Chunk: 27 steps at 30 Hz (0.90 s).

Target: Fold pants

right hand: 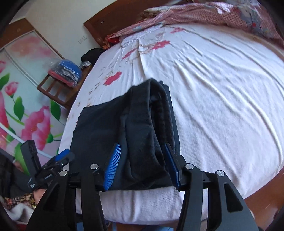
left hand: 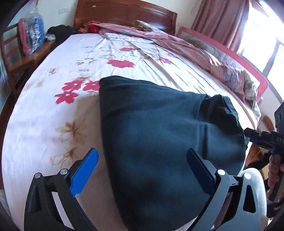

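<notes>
- The pants (left hand: 159, 135) lie at the near edge of the bed (left hand: 53, 115). They look like a small, thick pile, so I think most of the folding is done.
- The right end looks lumpy, with loose layers. Maybe one more fold or some patting flat is left.
- The left tongs (left hand: 142, 170) are wide open and hold nothing. One finger is over the sheet and one is over the pants.
- The right tongs (right hand: 142, 167) are part open. Their fingers sit on both sides of the thick fold and look like they touch it, but I cannot tell if they are squeezing it.
- Farther back, a pink blanket (left hand: 177, 42) is bunched by the headboard (left hand: 124, 12).
</notes>
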Tool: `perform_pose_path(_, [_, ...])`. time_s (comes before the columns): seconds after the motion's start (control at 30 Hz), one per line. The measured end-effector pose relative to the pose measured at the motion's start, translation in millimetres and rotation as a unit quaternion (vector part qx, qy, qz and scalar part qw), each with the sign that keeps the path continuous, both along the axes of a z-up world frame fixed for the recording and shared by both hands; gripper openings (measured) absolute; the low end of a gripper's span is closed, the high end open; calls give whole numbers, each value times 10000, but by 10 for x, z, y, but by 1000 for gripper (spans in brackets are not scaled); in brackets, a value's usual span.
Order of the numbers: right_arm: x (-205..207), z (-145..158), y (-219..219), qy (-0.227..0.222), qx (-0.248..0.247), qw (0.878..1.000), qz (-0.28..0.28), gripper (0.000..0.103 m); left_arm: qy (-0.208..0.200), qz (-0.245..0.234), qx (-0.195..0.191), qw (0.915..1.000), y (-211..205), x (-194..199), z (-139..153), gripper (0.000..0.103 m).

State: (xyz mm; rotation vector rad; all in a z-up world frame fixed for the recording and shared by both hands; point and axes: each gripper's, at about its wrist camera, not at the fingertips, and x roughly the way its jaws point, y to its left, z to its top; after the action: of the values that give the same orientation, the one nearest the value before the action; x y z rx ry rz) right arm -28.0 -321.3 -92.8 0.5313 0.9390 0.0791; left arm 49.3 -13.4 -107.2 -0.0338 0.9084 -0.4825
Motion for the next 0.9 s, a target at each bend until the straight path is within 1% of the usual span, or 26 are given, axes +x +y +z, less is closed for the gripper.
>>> perform_pose_path(0.07, [40, -111, 10, 208, -17, 9998, 5, 50, -3, -51, 213, 9998, -50, 20, -55, 100])
perform_pose_path(0.1, [36, -144, 15, 219, -89, 9997, -38, 49, 114, -97, 430, 9990, -117, 52, -123, 100])
perform_pose_path(0.13, [-1, -151, 20, 185, -160, 9996, -126, 38, 166, -90, 456, 9988, -120, 63, -155, 100])
perform_pose_path(0.17, [-9, -125, 30, 152, -200, 9995, -178, 36, 193, -37, 345, 9992, -85, 69, -152, 100])
perform_pose_path(0.2, [-25, -87, 42, 102, -193, 9996, -199, 26, 234, -5, 294, 9993, -63, 77, -148, 100])
perform_pose_path(0.23, [-60, 12, 31, -43, -163, 9995, -256, 13, 282, 0, 260, 9993, -53, 86, -153, 100])
perform_pose_path(0.3, [-117, 136, -10, -208, -8, 9991, -360, 12, 279, -9, 247, 9993, -51, 76, -164, 100])
perform_pose_path(0.33, [-119, 136, -13, -160, -35, 9992, -361, 12, 262, 8, 246, 9994, -61, 70, -175, 100])
perform_pose_path(0.4, [-74, -11, 8, 217, -414, 9984, -333, 12, 290, 11, 212, 9994, -72, 57, -203, 101])
perform_pose_path(0.43, [-49, -135, -7, 448, -466, 9973, -356, 13, 317, -1, 198, 9993, -71, 63, -207, 101])
perform_pose_path(0.47, [-41, -194, -55, 516, -292, 9972, -450, 14, 335, -18, 200, 9992, -64, 56, -201, 101])
perform_pose_path(0.5, [-59, -192, -121, 481, -67, 9971, -586, 17, 326, -40, 227, 9992, -45, 54, -175, 100])
perform_pose_path(0.53, [-96, -119, -191, 295, 185, 9963, -780, 19, 286, -12, 282, 9992, -28, 47, -148, 100])
perform_pose_path(0.57, [-126, -51, -214, 162, 210, 9955, -908, 21, 184, 78, 348, 9992, -1, 37, -82, 100])
perform_pose_path(0.6, [-145, 75, -228, -29, 101, 9945, -1038, 23, 113, 109, 307, 9994, 16, 37, -30, 100])
perform_pose_path(0.63, [-136, 166, -214, -170, 4, 9947, -1016, 23, 56, 117, 208, 9997, 23, 52, 38, 100])
perform_pose_path(0.7, [-32, 332, -110, -382, -258, 9964, -712, 23, -44, 136, 100, 9998, -22, 117, 168, 100])
perform_pose_path(0.77, [130, 397, 38, -400, -618, 9965, -391, 23, -113, 35, 72, 9999, -121, 200, 265, 100])
perform_pose_path(0.8, [242, 406, 155, -361, -915, 9950, -187, 23, -171, -63, 118, 9998, -221, 263, 325, 100])
perform_pose_path(0.83, [348, 407, 255, -351, -1111, 9932, -5, 23, -229, -146, 205, 9994, -302, 308, 358, 100])
perform_pose_path(0.87, [447, 393, 338, -341, -1276, 9911, 151, 23, -279, -252, 375, 9986, -408, 358, 380, 100])
perform_pose_path(0.9, [533, 386, 404, -318, -1424, 9890, 260, 23, -356, -386, 634, 9966, -549, 420, 387, 100])
